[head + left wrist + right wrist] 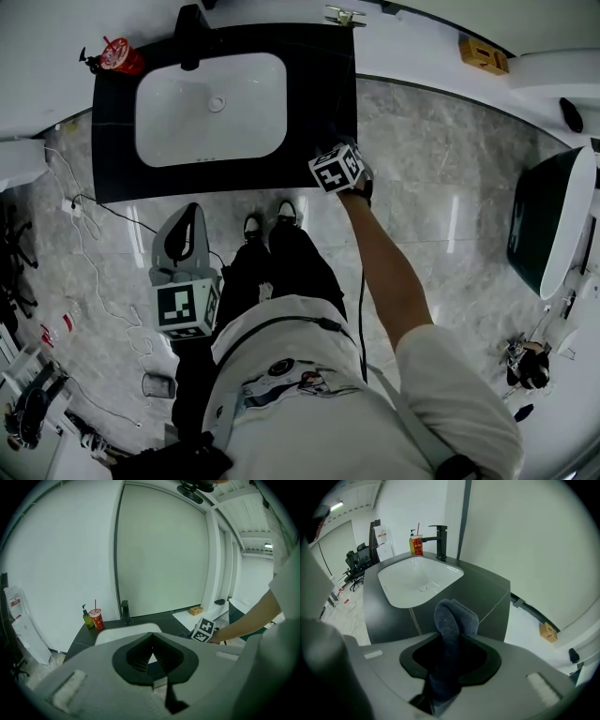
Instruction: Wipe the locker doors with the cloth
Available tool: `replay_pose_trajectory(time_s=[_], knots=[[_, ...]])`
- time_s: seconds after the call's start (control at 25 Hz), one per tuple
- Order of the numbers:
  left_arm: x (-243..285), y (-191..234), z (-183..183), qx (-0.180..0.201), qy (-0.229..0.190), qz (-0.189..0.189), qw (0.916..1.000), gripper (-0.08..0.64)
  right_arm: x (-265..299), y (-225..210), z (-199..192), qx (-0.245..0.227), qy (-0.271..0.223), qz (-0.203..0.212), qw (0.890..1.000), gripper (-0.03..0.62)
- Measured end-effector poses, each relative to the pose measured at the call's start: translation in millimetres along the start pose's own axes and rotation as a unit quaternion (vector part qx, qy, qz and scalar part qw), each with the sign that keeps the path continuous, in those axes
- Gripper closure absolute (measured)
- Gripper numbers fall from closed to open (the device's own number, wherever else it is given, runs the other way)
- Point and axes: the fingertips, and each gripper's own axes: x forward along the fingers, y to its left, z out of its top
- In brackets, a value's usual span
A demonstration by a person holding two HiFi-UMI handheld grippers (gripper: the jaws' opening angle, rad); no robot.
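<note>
The person (323,412) is wearing a white short-sleeved shirt, black trousers (292,264) and black-and-white shoes (253,227) at twelve o'clock; a dark strap (281,322) is crossing the back.

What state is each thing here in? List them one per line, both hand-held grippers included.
Left hand-held gripper: jaws together, empty.
Right hand-held gripper: shut on the cloth.
Cloth: folded over, standing up between the jaws.
Cabinet doors: closed.
Tap: no water running.
Basin: empty.
Red cup: upright, straw in.
Soap bottle: upright.
</note>
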Motion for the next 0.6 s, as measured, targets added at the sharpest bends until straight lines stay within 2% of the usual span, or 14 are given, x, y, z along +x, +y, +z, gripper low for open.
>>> replay_pose_trajectory(time_s=[0.12,0.24,0.6], knots=[[2,-5,1,0.001,0.000,-0.004,1.0000,0.557,-9,-1,1,0.012,-0.017,-0.005,1.000,0.495],[4,-7,4,0.004,-0.004,-0.006,1.0000,0.557,-27,-3,8,0.034,-0.056,-0.011,0.998,0.499],[-1,-22,11,0.001,-0.015,0.000,0.9999,0.557,-103,-14,20,0.069,-0.167,-0.040,0.983,0.497]])
